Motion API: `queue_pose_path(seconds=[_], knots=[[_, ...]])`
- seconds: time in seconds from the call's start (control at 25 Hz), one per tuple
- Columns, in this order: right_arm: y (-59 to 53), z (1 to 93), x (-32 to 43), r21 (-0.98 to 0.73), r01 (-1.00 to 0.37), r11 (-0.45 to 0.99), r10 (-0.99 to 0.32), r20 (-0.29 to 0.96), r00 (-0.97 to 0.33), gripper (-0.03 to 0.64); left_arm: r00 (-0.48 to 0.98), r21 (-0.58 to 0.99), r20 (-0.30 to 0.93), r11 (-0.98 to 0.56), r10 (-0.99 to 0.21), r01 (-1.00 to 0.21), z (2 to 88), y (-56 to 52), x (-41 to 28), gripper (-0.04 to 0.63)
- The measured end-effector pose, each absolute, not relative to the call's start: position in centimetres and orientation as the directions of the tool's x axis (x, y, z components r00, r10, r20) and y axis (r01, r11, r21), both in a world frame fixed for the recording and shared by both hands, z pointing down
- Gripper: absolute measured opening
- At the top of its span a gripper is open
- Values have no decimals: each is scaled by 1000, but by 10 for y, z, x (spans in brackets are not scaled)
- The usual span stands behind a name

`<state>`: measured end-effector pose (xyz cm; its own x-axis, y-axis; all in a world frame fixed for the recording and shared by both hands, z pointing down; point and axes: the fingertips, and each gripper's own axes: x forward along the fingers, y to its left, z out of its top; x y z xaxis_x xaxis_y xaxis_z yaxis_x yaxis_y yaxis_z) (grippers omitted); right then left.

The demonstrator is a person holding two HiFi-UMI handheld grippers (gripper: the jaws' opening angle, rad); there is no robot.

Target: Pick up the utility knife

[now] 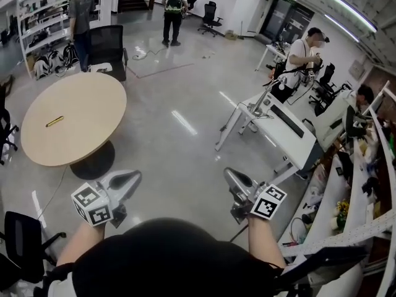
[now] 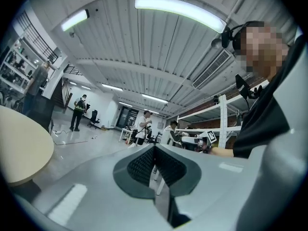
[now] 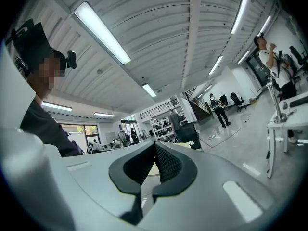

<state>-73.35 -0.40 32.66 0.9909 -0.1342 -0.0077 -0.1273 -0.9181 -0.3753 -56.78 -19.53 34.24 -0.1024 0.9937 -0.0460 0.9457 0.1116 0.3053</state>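
Observation:
The utility knife (image 1: pixel 54 121) is a small yellow bar lying on the round wooden table (image 1: pixel 80 104) at the left of the head view. Both grippers are held close to my body, far from the table and over bare floor. My left gripper (image 1: pixel 135 178) points toward the middle with its jaws together and nothing between them; in the left gripper view (image 2: pixel 154 147) the ribbed pads meet. My right gripper (image 1: pixel 228 176) is likewise shut and empty, with its pads closed (image 3: pixel 155 144) in the right gripper view. The knife shows in neither gripper view.
A black office chair (image 1: pixel 106 48) stands behind the table and another (image 1: pixel 21 243) at the lower left. White desks (image 1: pixel 278 125) run along the right with a person (image 1: pixel 303 57) beside them. Two people (image 1: pixel 173 11) stand far back. Shiny grey floor lies between me and the table.

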Motion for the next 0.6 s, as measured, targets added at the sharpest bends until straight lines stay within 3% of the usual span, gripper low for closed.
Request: queue_pose_path(seconds=[0.24,0.6], knots=[[79,324,-749,-379,-191,-905,-195,-29,980,14,-78,307,-46,88,996,948,333,-111,-599,0],[170,347,-762,-384,-155,-910,-166,-4,986,14,-90,303,15,81,996,949,340,-24,-609,0]])
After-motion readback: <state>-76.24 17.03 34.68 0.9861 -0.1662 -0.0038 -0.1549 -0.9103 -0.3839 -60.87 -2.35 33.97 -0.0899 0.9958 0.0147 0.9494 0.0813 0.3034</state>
